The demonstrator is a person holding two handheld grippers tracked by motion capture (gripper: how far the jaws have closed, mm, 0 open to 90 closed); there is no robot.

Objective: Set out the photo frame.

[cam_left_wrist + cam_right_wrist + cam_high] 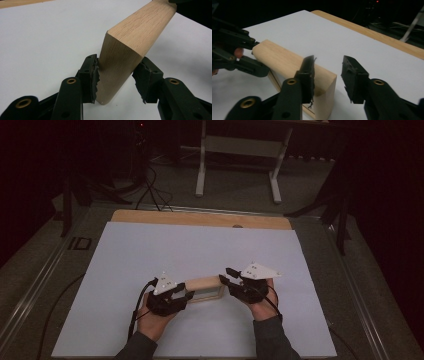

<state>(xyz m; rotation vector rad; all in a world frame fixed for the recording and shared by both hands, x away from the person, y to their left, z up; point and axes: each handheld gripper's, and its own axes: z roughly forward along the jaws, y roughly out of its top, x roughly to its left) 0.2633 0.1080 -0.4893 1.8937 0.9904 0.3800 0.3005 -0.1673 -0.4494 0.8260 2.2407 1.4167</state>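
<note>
A pale wooden block (pixel 204 284) with a rounded upper edge lies lengthwise on the white sheet (pixel 200 245), between my two hands. My left gripper (pixel 186 293) is at its left end. In the left gripper view both pads (pixel 95 72) press on the sides of that end of the block (pixel 135 32), which tilts up and away. My right gripper (pixel 226 276) is at the right end. Its jaws (pixel 328 75) stand apart, one over the top of the block (pixel 282 60) and one past its end, with neither pad pressing on it. Farther off, the left gripper (pixel 259 57) is seen clamping the far end.
The white sheet covers a wooden tabletop (pixel 200 218) whose bare strip shows at the far edge. Beyond it stand a white desk frame (pixel 240 147), dark stands (pixel 342 220) and cables (pixel 150 190) on the floor. A metal rail (pixel 35 285) runs along the left.
</note>
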